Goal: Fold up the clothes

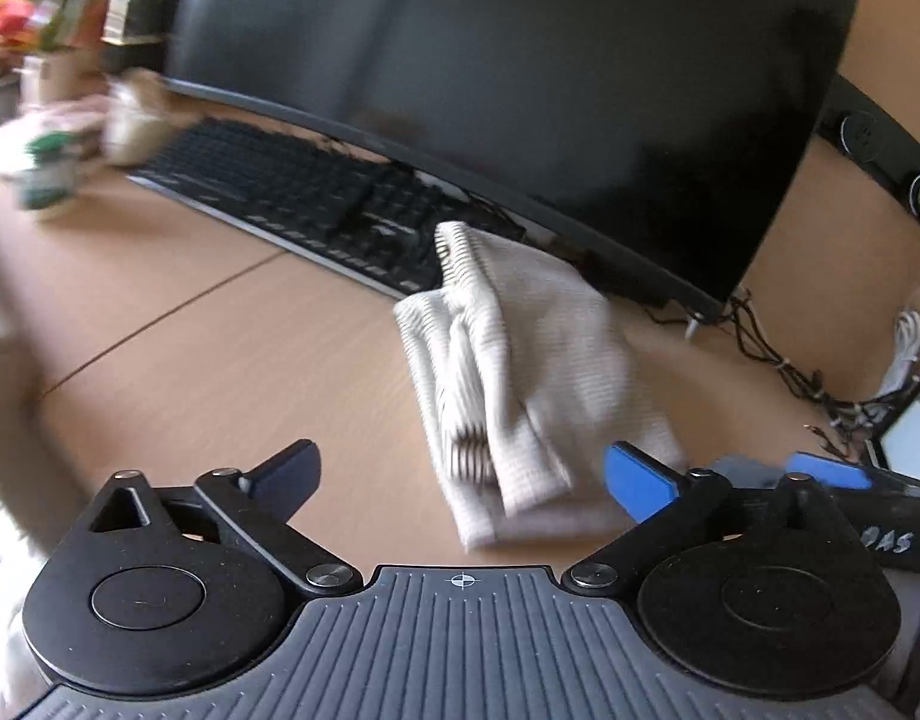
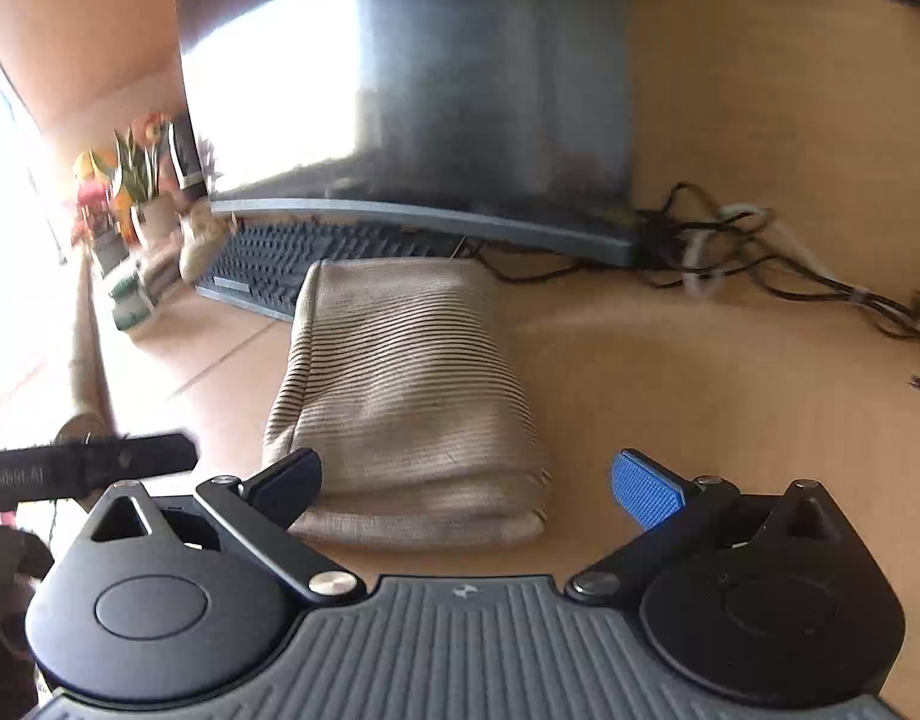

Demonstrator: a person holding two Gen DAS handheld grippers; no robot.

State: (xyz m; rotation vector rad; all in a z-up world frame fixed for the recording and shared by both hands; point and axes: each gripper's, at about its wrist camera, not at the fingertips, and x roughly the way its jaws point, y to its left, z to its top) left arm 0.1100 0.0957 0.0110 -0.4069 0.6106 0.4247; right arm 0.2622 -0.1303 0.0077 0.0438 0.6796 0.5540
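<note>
Wooden desk (image 1: 207, 360) fills the left wrist view, bare left of the folded striped garment (image 1: 508, 372), whose far end touches the keyboard (image 1: 291, 192). Left gripper (image 1: 460, 474) gapes wide, empty. Right wrist view: garment lies before the monitor (image 2: 411, 96), bare desk rightward, cables (image 2: 760, 258) behind; right gripper (image 2: 466, 480) wide, empty.

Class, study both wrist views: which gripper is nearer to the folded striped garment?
Right, narrowly. The right gripper has the folded striped garment directly ahead, between its open fingers. The left gripper sits beside it, garment offset toward its right finger.
</note>
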